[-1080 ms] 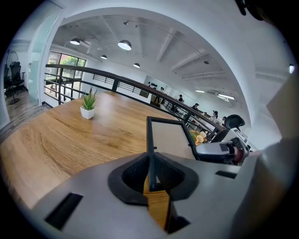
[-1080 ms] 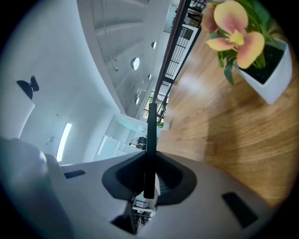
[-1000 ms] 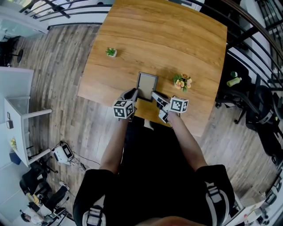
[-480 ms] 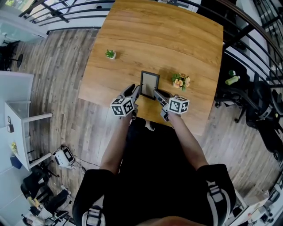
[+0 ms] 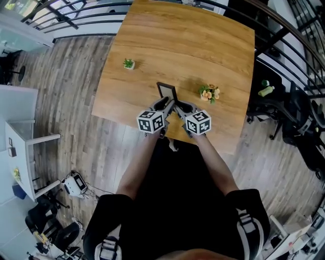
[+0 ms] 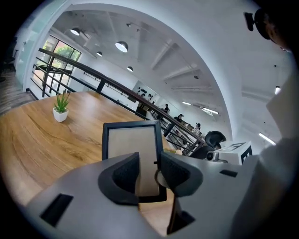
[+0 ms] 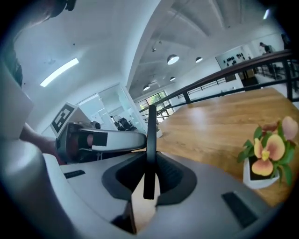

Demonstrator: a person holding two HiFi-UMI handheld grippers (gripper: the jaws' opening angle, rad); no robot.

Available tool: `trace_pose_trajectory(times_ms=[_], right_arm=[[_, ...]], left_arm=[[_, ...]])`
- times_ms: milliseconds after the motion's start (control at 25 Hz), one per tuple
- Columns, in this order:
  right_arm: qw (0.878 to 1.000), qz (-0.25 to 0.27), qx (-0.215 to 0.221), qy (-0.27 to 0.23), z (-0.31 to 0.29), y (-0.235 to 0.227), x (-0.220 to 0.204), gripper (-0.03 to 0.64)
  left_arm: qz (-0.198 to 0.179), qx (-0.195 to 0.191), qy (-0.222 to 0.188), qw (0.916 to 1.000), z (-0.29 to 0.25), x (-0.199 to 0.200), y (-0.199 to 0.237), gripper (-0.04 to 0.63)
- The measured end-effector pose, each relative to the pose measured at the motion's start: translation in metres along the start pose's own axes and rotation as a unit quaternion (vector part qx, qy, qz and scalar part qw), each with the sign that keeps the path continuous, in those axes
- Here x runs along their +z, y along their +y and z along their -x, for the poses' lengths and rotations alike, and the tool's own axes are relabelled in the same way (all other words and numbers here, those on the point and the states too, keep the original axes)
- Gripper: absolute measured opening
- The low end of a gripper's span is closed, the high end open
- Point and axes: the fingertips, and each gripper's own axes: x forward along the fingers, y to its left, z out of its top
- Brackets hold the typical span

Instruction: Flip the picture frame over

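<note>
Wooden table (image 5: 203, 40), plank floor (image 5: 66, 91), railing (image 5: 76, 12)

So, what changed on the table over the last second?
The picture frame went from lying flat on the table to upright, clamped in the right gripper. The left gripper has just been opening its jaws, pads off it. The small plant and flowers stayed put.

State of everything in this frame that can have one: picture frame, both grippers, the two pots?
Frame: upright, not lying flat on the table, clamped by one edge.
Right gripper: shut on the frame's edge.
Left gripper: open, jaws have just been opening; the frame shows in the gap, pads not pressing it.
Plant: upright on the table, untouched.
Flowers: upright on the table, untouched.
</note>
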Motion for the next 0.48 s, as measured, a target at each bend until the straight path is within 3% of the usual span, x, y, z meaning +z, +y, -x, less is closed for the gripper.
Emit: trace_pose_trajectory(times_ms=[480], right_arm=[[0.996, 0.070, -0.055, 0.008, -0.013, 0.019, 0.013, 0.072]], left_arm=[[0.030, -0.043, -0.004, 0.9986, 0.004, 0.031, 0.002, 0.146]])
